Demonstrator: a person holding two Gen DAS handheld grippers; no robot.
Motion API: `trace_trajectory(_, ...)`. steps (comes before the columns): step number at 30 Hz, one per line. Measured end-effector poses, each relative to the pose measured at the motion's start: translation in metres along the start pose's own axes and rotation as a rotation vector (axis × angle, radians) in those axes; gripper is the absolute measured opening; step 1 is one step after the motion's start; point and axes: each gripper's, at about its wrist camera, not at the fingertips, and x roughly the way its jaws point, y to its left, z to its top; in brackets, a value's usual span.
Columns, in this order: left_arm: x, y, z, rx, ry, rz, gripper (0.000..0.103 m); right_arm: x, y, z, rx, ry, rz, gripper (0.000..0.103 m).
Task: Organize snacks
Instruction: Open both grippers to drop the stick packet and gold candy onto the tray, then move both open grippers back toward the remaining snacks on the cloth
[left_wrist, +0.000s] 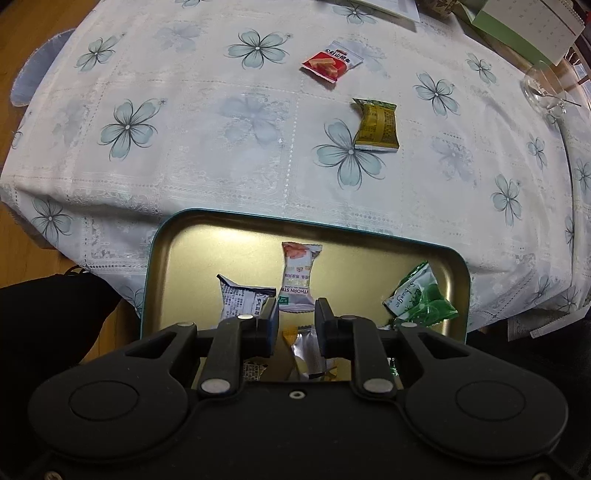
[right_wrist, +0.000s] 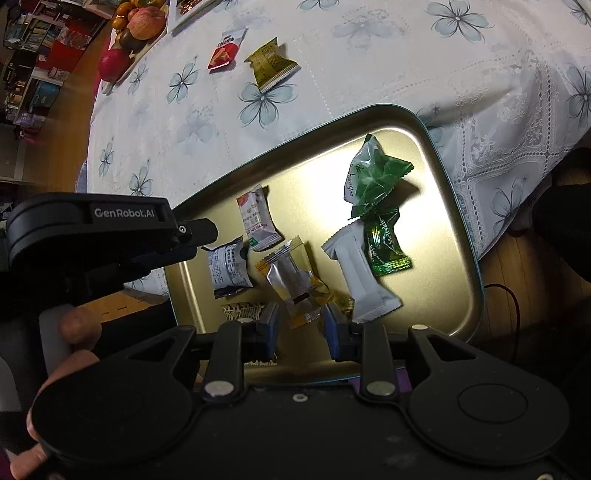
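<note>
Over the tin tray (right_wrist: 458, 177) we hold both tongs, left (left_wrist: 295, 314) and right (right_wrist: 299, 321), part-open and empty; reaching for the olive packet (left_wrist: 376, 123) beyond could tip it

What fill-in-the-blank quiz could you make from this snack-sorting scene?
1. The number of snacks lying on the flowered tablecloth, outside the tin tray, is ____.
2. The red packet lies farther from the tray than the ____ packet.
3. Neither the left tool nor the right tool holds a snack; both are ____.

Missing words: two; olive-green; open
</note>
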Motion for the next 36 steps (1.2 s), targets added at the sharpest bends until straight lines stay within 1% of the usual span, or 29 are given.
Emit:
trace_trajectory(8, -0.009, 0.004, -0.006, 0.028, -0.051, 0.040, 0.029, -0.003, 0.003, 0.002, -0.013, -0.007, -0.013, 0.030)
trace_trajectory(15, -0.012, 0.010, -0.002, 0.041, -0.081, 0.090, 0.030, 0.000, 0.005, 0.014, -0.024, -0.005, -0.045, 0.030)
trace_trajectory(26, 0.007, 0.015, 0.020, 0.067, -0.040, 0.142, 0.030, 0.015, 0.017, 0.046, -0.064, 0.017, -0.120, 0.030)
trace_trajectory(32, 0.021, 0.018, 0.042, 0.061, -0.005, 0.160, 0.030, 0.024, 0.024, 0.077, -0.070, 0.025, -0.166, 0.030)
trace_trajectory(36, 0.027, 0.021, 0.062, 0.058, -0.004, 0.185, 0.030, 0.028, 0.029, 0.105, -0.073, 0.008, -0.204, 0.030)
